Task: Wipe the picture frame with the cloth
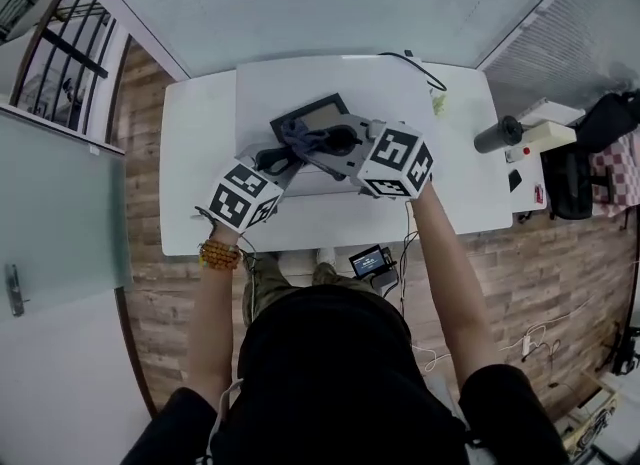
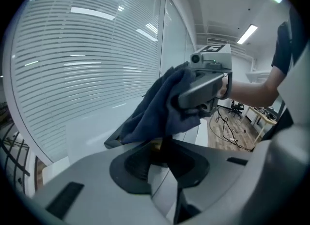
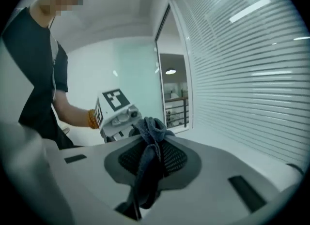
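The picture frame [image 1: 318, 111] lies dark and askew on the white surface [image 1: 200, 153], its near edge reaching in between the jaws of the left hand-held gripper [image 2: 163, 146], which stand narrowed and appear to pinch that edge. The dark blue cloth [image 3: 147, 161] is bunched over the frame's near side. It is clamped in the nearly closed jaws of the right hand-held gripper [image 3: 150, 146], with a fold hanging below them. That gripper meets the frame from the side opposite the left one. Well to the right of the frame lies a grey cylinder [image 1: 498, 135], and beyond the frame a black cable [image 1: 425, 68] trails across the surface.
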The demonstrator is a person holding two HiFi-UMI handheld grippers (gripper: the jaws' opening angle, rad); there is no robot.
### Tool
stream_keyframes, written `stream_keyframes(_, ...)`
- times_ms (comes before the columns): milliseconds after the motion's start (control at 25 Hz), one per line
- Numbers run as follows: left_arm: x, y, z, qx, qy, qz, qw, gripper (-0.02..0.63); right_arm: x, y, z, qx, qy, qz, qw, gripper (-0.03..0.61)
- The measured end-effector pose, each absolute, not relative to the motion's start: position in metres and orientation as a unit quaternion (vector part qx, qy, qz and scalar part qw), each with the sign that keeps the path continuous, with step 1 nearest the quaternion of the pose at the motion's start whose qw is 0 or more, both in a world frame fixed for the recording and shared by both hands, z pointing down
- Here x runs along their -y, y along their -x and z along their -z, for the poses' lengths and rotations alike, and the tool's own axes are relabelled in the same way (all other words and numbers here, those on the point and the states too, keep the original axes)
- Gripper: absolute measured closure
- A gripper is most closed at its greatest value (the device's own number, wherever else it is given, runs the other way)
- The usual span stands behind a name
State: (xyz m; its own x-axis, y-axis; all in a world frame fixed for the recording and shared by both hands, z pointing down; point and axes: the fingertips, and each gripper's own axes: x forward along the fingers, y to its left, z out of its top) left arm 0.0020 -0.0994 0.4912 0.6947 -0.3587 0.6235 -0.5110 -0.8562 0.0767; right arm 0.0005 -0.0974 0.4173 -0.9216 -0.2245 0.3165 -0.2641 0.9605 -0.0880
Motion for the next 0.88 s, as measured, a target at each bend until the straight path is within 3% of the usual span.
stream_keyframes(200,0.104,0.007,-0.459,0.281,-0.927,-0.228,0.099,0.558,0.102,-0.05,-0.372,0.961,-0.27,-0.01,0.059,0.532)
stream_keyframes(360,0.107,0.016,-0.405,0.356,-0.924,-0.14,0.01,0.558,0.099,-0.087,-0.35,0.921,-0.379,0.075,0.048,0.532)
stream_keyframes(520,0.097,0.02,-0.37,0.422,-0.901,-0.074,-0.071,0.566,0.082,-0.094,-0.334,0.886,-0.447,0.125,-0.004,0.532)
stream_keyframes(880,0.086,0.019,-0.375,0.467,-0.88,-0.043,-0.079,0.586,0.068,-0.086,-0.357,0.866,-0.491,0.101,-0.006,0.534)
